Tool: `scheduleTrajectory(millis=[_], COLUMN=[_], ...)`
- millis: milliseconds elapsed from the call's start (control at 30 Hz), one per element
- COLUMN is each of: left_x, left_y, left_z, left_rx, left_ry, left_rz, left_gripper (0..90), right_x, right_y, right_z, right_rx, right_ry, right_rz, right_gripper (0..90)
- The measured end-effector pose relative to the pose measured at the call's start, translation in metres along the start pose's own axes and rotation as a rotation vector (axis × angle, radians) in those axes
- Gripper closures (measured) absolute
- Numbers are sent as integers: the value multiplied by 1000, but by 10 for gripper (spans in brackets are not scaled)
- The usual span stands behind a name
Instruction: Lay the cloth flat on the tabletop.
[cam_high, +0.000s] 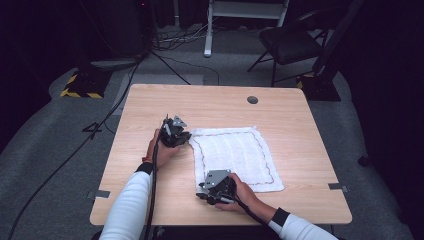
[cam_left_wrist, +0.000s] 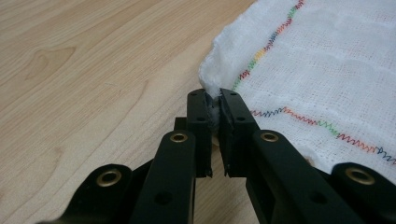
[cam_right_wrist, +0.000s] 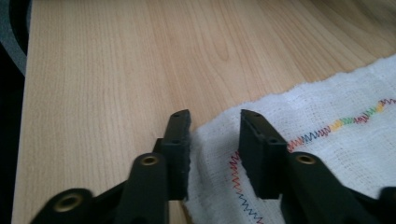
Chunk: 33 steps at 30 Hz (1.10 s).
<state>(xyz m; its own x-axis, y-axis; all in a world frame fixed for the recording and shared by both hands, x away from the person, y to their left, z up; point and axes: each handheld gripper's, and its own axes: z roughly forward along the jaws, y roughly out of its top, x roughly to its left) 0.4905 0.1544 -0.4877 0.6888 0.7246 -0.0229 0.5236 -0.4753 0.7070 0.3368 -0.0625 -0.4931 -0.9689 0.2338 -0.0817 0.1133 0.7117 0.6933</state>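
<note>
A white gauze cloth (cam_high: 235, 155) with a multicoloured stitched border lies flat on the wooden table (cam_high: 200, 100), right of centre. My left gripper (cam_high: 189, 137) is at the cloth's far left corner. In the left gripper view this gripper (cam_left_wrist: 215, 100) is shut on that corner of the cloth (cam_left_wrist: 317, 70), which bunches up between the pads. My right gripper (cam_high: 204, 192) sits at the near left corner. In the right gripper view its jaws (cam_right_wrist: 215, 119) stand apart, straddling the edge of the cloth (cam_right_wrist: 327, 107) without pinching it.
A round cable hole (cam_high: 252, 99) sits near the table's far edge. On the floor beyond stand a black chair (cam_high: 287, 42), a white stand (cam_high: 210, 30), a yellow-and-black striped base (cam_high: 80, 85) and loose cables. Bare wood (cam_high: 135, 150) lies left of the cloth.
</note>
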Motion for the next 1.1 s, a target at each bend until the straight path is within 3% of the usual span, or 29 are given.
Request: scheduleTrajectory(millis=[33, 167, 367, 500, 700, 1100], left_x=[2, 6, 6, 3, 1, 4], left_y=[-2, -4, -4, -4, -2, -8], left_z=[-1, -3, -5, -9, -17, -28], left_rx=[-6, 3, 2, -25, -54, -67], left_ry=[-5, -6, -13, -19, -25, -20], left_rz=[-8, 7, 1, -17, -9, -27], left_gripper=[836, 834, 834, 839, 839, 845], right_x=[-1, -4, 0, 2, 5, 9], right_y=[0, -1, 1, 3, 9, 13], right_z=[0, -1, -4, -10, -17, -14], right_rx=[-3, -2, -6, -29, -57, -67], right_ry=[-12, -6, -1, 17, 35, 59], right_rz=[5, 7, -30, -33, -58, -78], right_gripper=[778, 840, 851, 855, 859, 862])
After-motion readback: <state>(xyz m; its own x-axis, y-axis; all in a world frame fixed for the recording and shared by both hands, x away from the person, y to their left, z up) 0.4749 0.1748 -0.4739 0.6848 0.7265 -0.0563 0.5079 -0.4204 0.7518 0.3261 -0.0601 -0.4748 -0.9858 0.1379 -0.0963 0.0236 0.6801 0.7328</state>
